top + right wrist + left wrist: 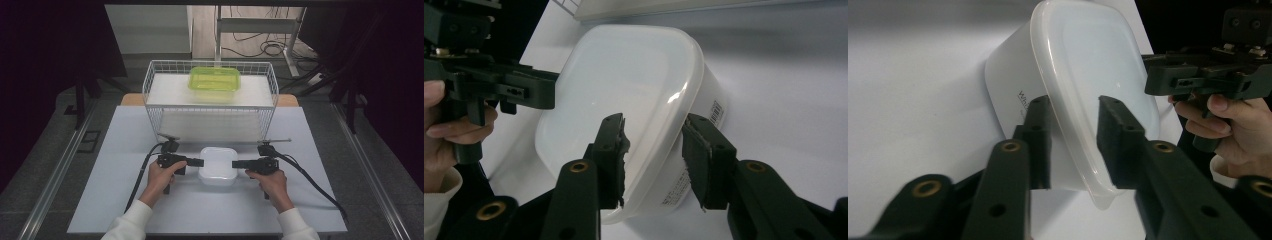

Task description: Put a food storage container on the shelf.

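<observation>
From above I count two lidded containers: one white container (218, 165) on the table (125, 200) between my two grippers, and one green container (214, 80) resting on top of the wire basket (159, 112) behind it. The white one sits flat, lid up, its slightly longer side running from me toward the basket; its contents are hidden by the cloudy lid. My left gripper (198, 162) meets its left edge and my right gripper (236, 164) its right edge.

In the left gripper view, my left gripper (1075, 142) straddles the lid rim (1068, 130), one jaw under, one over, with no gap that I can see.

In the right gripper view, my right gripper (655, 157) brackets the opposite rim of the white container (624, 85) likewise, nearly closed on it; whether the pads press I cannot tell.
</observation>
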`<state>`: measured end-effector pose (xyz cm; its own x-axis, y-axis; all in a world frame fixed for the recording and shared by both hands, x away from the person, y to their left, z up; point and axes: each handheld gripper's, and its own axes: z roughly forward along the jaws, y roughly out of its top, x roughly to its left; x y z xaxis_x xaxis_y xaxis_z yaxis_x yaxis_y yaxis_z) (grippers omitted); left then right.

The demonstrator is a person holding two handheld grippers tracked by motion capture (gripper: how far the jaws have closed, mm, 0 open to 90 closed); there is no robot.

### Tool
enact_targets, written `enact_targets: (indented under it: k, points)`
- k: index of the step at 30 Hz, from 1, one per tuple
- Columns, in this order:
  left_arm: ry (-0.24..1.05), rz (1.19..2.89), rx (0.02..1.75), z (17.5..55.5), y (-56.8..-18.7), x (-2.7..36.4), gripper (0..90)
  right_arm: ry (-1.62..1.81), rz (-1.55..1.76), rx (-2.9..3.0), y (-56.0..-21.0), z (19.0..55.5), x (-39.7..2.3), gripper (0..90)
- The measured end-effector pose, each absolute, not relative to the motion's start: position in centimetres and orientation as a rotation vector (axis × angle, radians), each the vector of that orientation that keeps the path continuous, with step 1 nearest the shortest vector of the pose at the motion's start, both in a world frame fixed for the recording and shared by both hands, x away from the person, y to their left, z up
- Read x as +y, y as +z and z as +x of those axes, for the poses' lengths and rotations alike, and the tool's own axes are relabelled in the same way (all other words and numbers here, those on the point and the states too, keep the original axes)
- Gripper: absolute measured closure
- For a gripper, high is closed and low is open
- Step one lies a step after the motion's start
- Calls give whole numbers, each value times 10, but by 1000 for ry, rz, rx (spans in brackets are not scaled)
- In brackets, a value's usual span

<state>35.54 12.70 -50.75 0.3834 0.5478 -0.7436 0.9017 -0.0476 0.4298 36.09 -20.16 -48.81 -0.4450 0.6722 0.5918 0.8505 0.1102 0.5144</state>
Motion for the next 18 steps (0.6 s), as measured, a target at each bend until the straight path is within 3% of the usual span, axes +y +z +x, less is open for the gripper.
enact_targets:
  k: [8,18]
  points:
    - [-493,1681,1263,345,-507,136,749,-1267,-1534,-2134,-483,356,-202,713]
    - [-397,1710,1247,337,-499,136,799,-1332,-1493,-2152,-477,349,-203,782]
